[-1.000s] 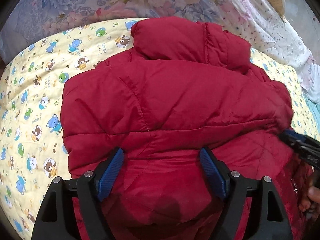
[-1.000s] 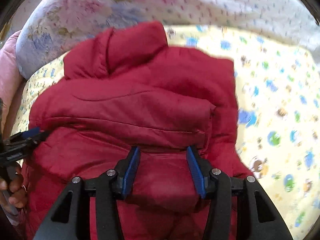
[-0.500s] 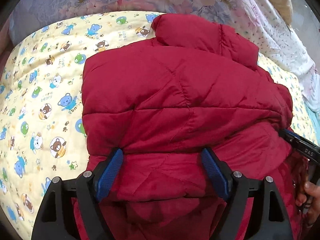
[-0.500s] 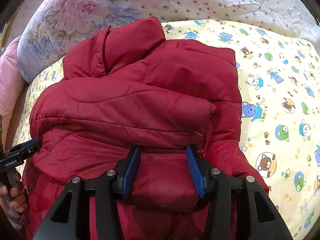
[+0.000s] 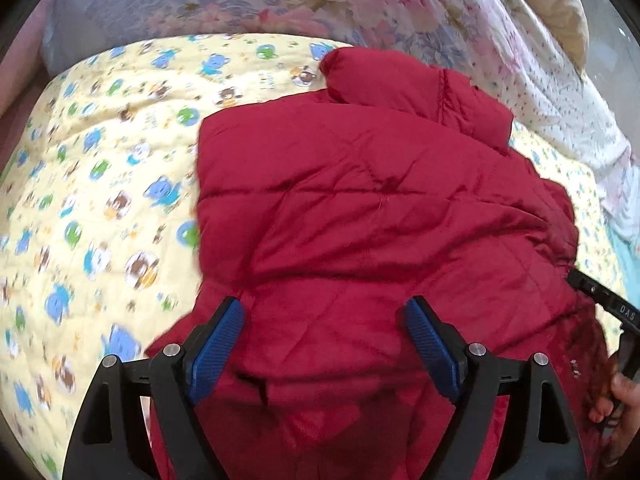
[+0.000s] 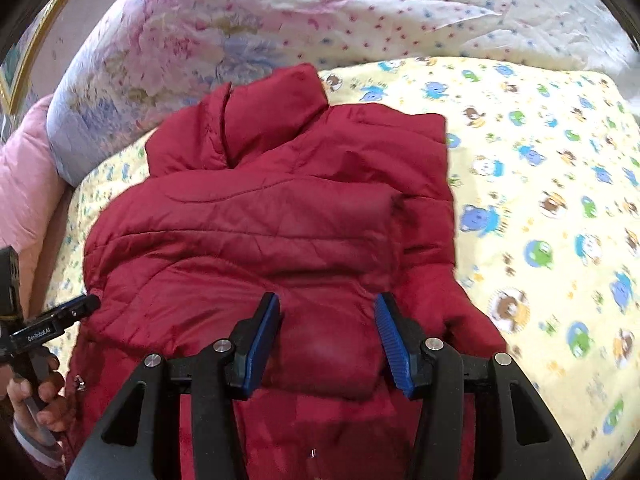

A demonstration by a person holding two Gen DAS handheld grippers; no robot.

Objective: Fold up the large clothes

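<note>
The jacket (image 5: 380, 216) is lying on the bed (image 5: 100, 200), sleeves tucked in and collar toward the quilt (image 6: 240, 32) at the far side, and over the last second both views have been sliding sideways across it while its shape on the sheet has stayed the same. The left hand-held gripper (image 5: 324, 344) has spread a little and is now standing wide over the near hem, red fabric bulging between its pads without being pinched. The right hand-held gripper (image 6: 328, 328) is opening, at a middling gap, with a puffy hump of the hem between the pads; whether they are pressing it I cannot tell. This is looking like a release or a re-grip at the hem, so the bottom-to-collar fold is probably still ahead. Counting: one jacket, one bed, one quilt, two hand-held grippers, and a hand (image 6: 36, 396) holding each.
</note>
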